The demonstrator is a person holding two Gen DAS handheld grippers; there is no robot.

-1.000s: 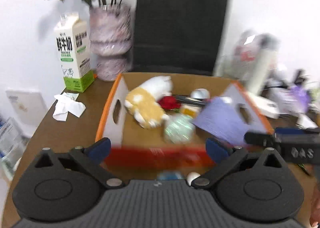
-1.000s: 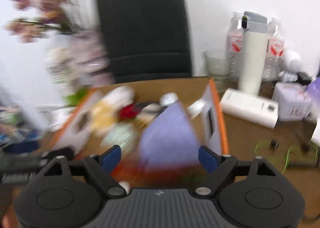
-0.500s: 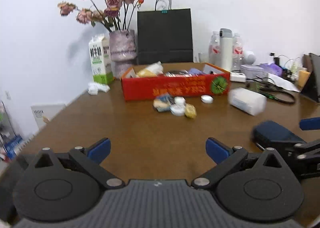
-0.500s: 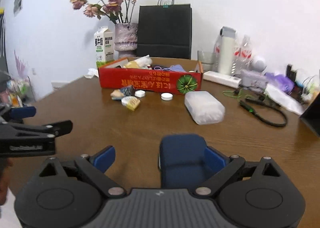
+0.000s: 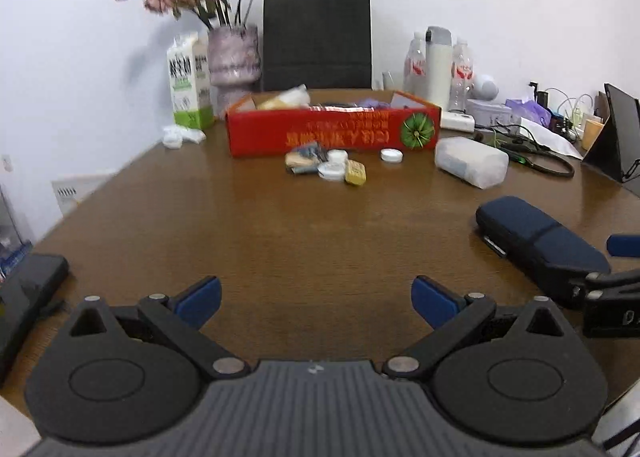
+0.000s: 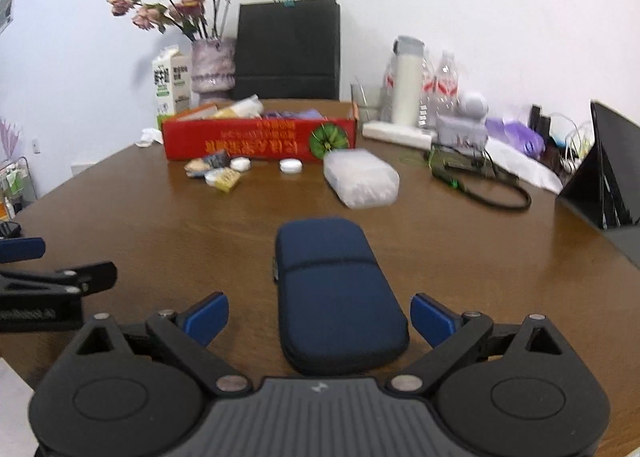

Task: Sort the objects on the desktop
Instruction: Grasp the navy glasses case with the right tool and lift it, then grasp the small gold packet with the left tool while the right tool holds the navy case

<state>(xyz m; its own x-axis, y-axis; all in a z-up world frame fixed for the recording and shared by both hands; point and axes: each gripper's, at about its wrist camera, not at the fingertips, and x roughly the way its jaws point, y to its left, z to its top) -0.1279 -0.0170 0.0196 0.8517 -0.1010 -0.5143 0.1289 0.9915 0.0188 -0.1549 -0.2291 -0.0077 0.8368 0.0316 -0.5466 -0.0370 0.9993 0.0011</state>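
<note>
A dark blue zip case (image 6: pixel 336 293) lies flat on the brown table, between the open jaws of my right gripper (image 6: pixel 319 317), which do not touch it. It also shows in the left wrist view (image 5: pixel 536 241) at the right. My left gripper (image 5: pixel 316 297) is open and empty over bare table near the front edge. A red box (image 5: pixel 332 133) full of items stands at the far middle. Small packets and white caps (image 5: pixel 332 169) lie in front of it. A clear plastic box (image 6: pixel 360 177) lies to its right.
A milk carton (image 5: pixel 188 85), a vase of dried roses (image 5: pixel 234 53) and a black paper bag (image 5: pixel 316 37) stand behind the red box. Bottles and a white flask (image 5: pixel 438 65), cables (image 6: pixel 488 189) and a tablet stand (image 6: pixel 608 173) crowd the right. A black device (image 5: pixel 28 293) lies at the front left.
Both grippers pulled back from over the red box to the near table edge. The blue case, close between the right fingers half a second ago, now lies on the table with the jaws wide.
</note>
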